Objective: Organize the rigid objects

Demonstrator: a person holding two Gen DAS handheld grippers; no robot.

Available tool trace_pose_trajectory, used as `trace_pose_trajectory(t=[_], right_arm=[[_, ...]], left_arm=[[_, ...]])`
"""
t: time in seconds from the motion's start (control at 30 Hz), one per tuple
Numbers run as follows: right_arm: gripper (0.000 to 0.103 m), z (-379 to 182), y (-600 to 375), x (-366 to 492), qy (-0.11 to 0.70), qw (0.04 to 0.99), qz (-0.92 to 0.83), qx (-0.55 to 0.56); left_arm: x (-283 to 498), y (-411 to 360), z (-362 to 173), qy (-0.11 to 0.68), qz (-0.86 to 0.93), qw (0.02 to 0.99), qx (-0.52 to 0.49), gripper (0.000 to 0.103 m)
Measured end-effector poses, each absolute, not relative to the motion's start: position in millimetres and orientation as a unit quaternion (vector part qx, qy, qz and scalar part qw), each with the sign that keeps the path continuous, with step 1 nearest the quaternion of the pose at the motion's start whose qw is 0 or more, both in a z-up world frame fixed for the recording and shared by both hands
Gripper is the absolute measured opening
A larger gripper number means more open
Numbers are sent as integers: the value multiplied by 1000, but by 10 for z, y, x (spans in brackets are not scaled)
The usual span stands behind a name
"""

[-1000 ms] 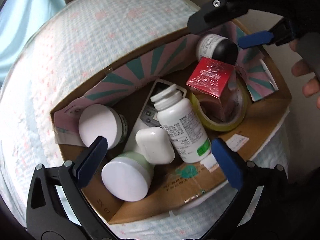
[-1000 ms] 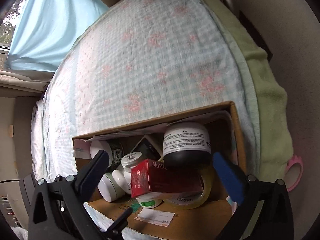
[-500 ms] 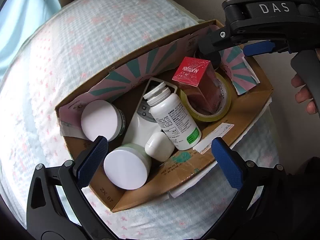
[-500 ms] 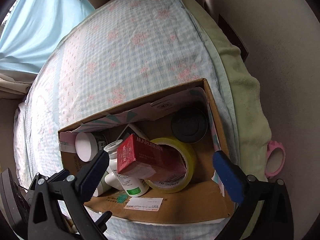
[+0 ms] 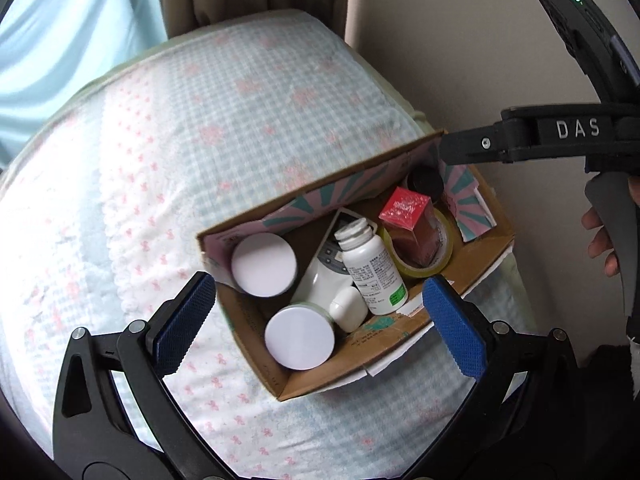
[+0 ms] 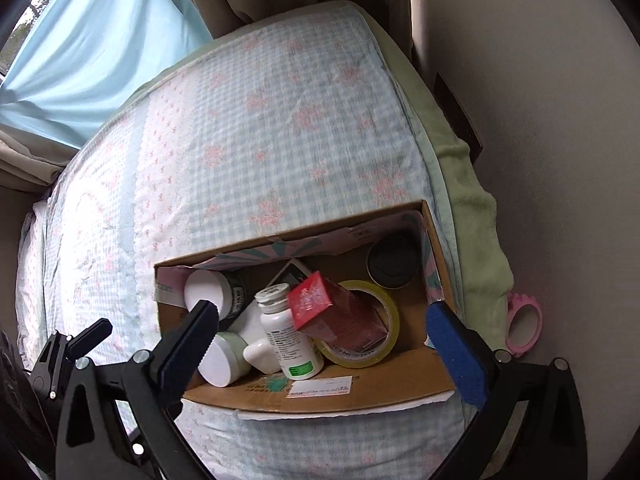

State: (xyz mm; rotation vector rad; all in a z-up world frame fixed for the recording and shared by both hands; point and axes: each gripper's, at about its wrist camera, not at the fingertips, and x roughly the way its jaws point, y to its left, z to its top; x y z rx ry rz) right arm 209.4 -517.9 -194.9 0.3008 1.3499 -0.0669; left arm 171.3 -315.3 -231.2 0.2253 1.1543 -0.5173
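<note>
A cardboard box (image 5: 424,352) (image 6: 400,392) sits on the bed. It holds a white pill bottle (image 5: 370,266) (image 6: 290,340), a red carton (image 5: 410,218) (image 6: 332,316) lying in a yellow tape roll (image 5: 438,258) (image 6: 390,316), two white-lidded jars (image 5: 264,266) (image 5: 300,342), a small white case (image 5: 348,314), a dark-lidded jar (image 5: 426,180) (image 6: 392,260) and a remote. My left gripper (image 5: 316,316) is open and empty above the box. My right gripper (image 6: 324,344) is open and empty, also above it; its body shows in the left wrist view (image 5: 560,136).
The bed has a pale checked cover with pink flowers (image 5: 200,140) (image 6: 280,140). A wall (image 6: 540,120) runs along the right, with a green blanket edge (image 6: 472,240) and a pink tape roll (image 6: 524,328) beside it. Curtains (image 6: 100,40) hang at the back.
Both grippers have pulled back and up from the box, so it looks smaller. The dark-lidded jar, shown on its side a second ago, now stands lid-up in the box's far right corner.
</note>
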Motion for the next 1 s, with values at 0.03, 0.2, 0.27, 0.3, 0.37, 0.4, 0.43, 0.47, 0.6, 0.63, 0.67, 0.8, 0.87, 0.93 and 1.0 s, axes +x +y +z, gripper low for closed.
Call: trace_pose_trajectory(t=[0.03,0.2,0.27,0.3,0.37,0.4,0.43,0.47,0.6,0.63,0.67,0.8,0.87,0.93,1.0], right_arm=[[103,-1824,-5090,2095,616,776,-28,132],[103,-1214,-4512,2024,590,803,-4,82],[103,-978,-4250,1951,574,816,8,70],[103,-858,-4113,1909,566,822,13,67],[103,-660,-3855,1807,550,833,20,64],[103,-554,-3720,1749,541,838,24,64],[103,-453,-3596,1693,532,844,28,63],[103,-354,-3469,1638,523,850,32,59],[103,69,-3023,1411,476,878,32,44],[103,179,-2932,1345,461,886,27,42],[103,276,-2862,1279,444,895,21,41],[103,530,-2624,995,391,920,-3,15],[103,570,-2545,885,376,927,-9,5],[103,573,-2488,793,366,931,-13,1],[103,571,-2449,718,354,935,-19,-4]], left_arm=[[1720,-3050,-2189,532,-237,807,98,103],[1724,-2408,-1630,513,-200,832,62,103],[1695,-2087,-1413,502,-181,844,51,103],[1673,-1923,-1297,495,-171,851,45,103],[1616,-1587,-1053,480,-149,864,36,103],[1582,-1425,-925,471,-139,870,30,103],[1540,-1266,-791,462,-129,877,23,103],[1492,-1116,-658,451,-119,884,18,103],[1265,-633,-186,412,-89,907,11,103],[1196,-545,-83,402,-84,912,9,103],[1130,-444,21,391,-81,917,6,103],[859,-187,309,354,-69,933,-3,103],[746,-125,374,342,-73,937,-2,103],[638,-115,413,327,-74,942,1,103],[549,-110,434,311,-75,947,4,103]])
